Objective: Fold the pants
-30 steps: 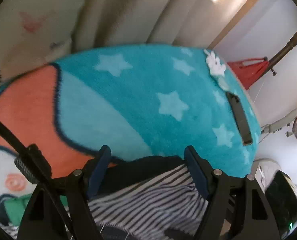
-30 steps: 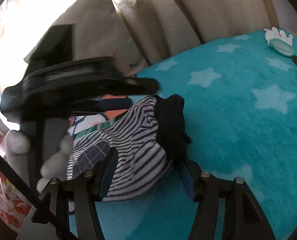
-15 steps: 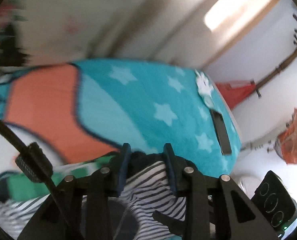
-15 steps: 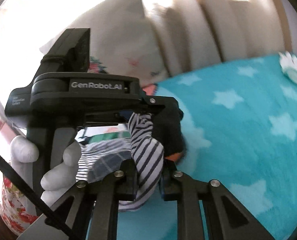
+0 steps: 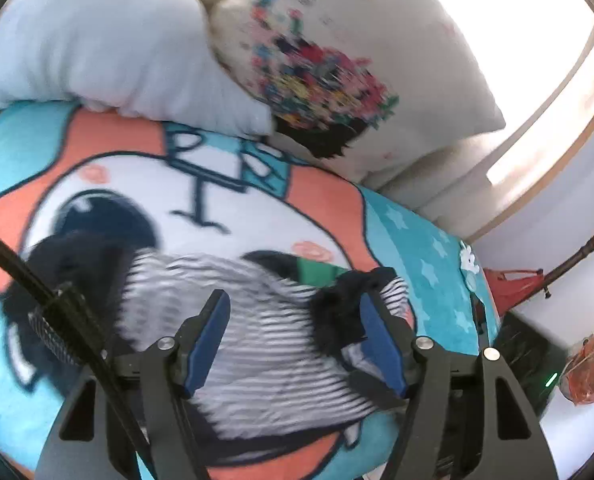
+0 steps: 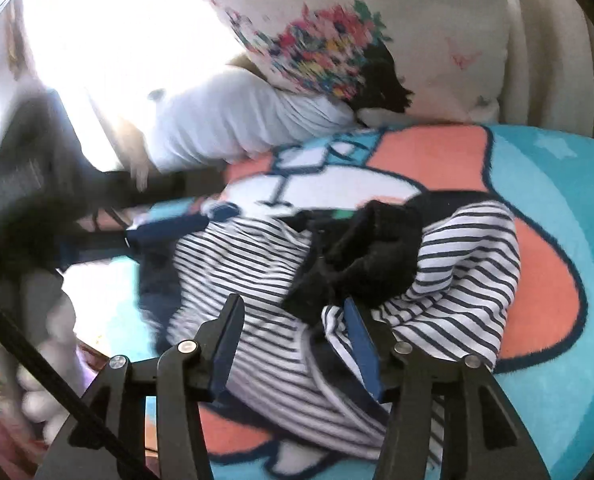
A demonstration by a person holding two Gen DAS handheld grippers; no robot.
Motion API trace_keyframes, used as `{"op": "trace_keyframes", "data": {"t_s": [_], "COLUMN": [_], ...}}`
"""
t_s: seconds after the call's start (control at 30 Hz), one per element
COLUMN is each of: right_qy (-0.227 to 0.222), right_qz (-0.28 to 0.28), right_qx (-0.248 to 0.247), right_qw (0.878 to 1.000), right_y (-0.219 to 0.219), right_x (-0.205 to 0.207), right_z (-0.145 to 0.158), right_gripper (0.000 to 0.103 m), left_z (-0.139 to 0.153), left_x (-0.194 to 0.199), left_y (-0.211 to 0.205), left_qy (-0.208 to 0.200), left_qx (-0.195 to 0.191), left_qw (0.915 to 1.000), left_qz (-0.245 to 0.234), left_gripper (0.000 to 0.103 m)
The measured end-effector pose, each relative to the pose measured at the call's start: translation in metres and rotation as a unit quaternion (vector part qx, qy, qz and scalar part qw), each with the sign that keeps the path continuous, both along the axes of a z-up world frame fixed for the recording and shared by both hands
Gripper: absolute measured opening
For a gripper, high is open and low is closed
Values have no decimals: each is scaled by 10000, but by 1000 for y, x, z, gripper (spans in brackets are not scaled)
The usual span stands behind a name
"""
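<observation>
Both spread wide, holding nothing: left tool (image 5: 293, 340) and right tool (image 6: 295, 346) hovering over the navy-and-white striped cotton pants (image 6: 257, 272). Needing flattening of the bunched dark waistband (image 6: 373, 252) just ahead before creasing.

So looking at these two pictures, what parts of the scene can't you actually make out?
- Striped pants: near edge hidden behind the left gripper frame; stripes blurred.
- Dark cuffs: too bunched to tell which leg, right wrist view.
- Left gripper seen from the right wrist camera: motion-blurred.
- Right gripper: jaws apart, contact with cloth beneath unclear.
- Floral pillow: print smeared.
- Window area, right view: washed out by glare.
</observation>
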State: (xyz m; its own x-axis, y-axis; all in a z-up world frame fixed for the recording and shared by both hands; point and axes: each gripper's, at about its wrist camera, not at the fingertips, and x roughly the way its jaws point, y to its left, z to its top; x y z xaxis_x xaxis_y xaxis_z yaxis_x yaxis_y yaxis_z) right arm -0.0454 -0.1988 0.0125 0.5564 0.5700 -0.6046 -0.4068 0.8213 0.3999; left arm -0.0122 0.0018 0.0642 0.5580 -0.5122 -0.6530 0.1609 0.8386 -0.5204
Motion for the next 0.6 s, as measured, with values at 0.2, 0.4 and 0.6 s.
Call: {"op": "trace_keyframes", "data": {"t_s": [0.2, 0.4, 0.6], "right_qy": [-340, 100, 707], "right_qz": [-447, -602, -581], "right_qx": [335, 501, 484], "right_qw": [9979, 9969, 9946], "right_y": [-40, -26, 0], "right_x": [-15, 22, 53], "right_z": [40, 25, -11], "right_gripper": [59, 59, 59], "left_z": [-18, -30, -23], "left_x": [-18, -32, -48], "left_y": [31, 40, 67], "left_qy": [25, -59, -234], "left_qx": [-143, 240, 200], "left_qw": [9994, 9984, 9965], "left_qz": [314, 508, 777], "left_gripper": [72, 72, 72]}}
